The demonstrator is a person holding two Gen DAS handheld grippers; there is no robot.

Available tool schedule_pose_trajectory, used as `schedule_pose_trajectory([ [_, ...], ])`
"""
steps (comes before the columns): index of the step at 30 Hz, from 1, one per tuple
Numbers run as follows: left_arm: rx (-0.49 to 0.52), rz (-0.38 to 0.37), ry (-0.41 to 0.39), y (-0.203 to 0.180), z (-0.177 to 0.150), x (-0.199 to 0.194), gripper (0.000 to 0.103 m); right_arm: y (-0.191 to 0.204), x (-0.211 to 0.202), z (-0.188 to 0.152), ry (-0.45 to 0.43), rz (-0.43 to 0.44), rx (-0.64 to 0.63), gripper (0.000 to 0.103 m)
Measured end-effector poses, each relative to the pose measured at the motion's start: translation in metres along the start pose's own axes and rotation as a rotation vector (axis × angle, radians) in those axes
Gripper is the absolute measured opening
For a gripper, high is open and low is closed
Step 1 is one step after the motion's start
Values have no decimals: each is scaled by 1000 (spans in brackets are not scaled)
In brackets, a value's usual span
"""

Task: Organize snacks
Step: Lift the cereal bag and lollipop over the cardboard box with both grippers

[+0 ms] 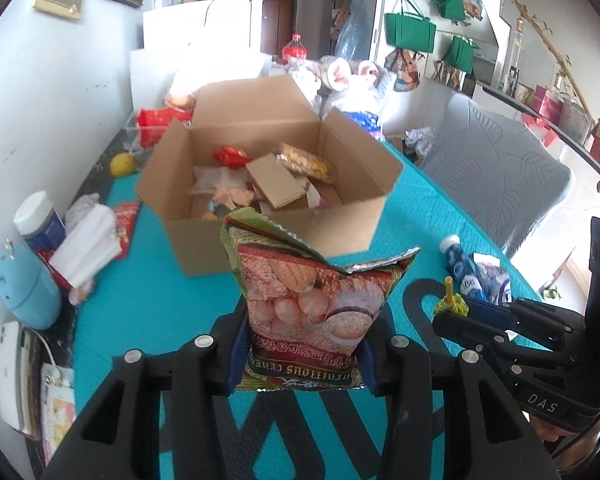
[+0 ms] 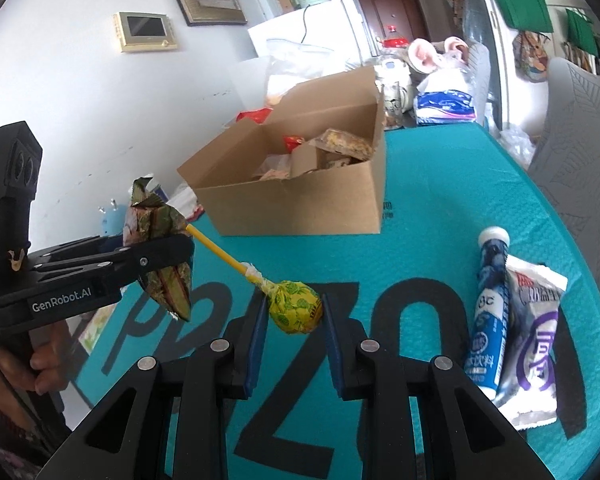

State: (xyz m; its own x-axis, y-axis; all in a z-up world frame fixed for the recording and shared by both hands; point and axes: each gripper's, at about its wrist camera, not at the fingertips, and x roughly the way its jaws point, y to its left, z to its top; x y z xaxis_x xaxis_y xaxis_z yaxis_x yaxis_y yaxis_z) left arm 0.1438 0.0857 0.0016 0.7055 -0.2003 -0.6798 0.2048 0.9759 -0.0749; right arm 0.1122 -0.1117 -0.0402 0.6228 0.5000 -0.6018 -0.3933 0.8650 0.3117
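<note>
My left gripper is shut on a cereal packet, held upright above the teal mat, just short of the open cardboard box. The same packet shows in the right wrist view, clamped in the left gripper. My right gripper is shut on a yellow-wrapped lollipop whose stick points up and left toward the packet. In the left wrist view the right gripper sits at the right with the lollipop in it. Several snack packs lie inside the box.
A blue tube and a white-purple sachet lie on the mat at the right. On the left are a light blue bottle, a white-capped jar and wrappers. Bags and a cola bottle crowd behind the box. A person's hand holds the left gripper.
</note>
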Motion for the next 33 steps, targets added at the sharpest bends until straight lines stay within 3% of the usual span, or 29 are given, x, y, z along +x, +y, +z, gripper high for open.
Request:
schedule_pose_trajectory([
  [16, -15, -19, -146, 39, 72, -3, 44, 38, 8, 89, -103, -6, -133, 27],
  [33, -33, 19, -245, 74, 166, 45, 44, 22, 58, 195, -200, -49, -162, 27],
])
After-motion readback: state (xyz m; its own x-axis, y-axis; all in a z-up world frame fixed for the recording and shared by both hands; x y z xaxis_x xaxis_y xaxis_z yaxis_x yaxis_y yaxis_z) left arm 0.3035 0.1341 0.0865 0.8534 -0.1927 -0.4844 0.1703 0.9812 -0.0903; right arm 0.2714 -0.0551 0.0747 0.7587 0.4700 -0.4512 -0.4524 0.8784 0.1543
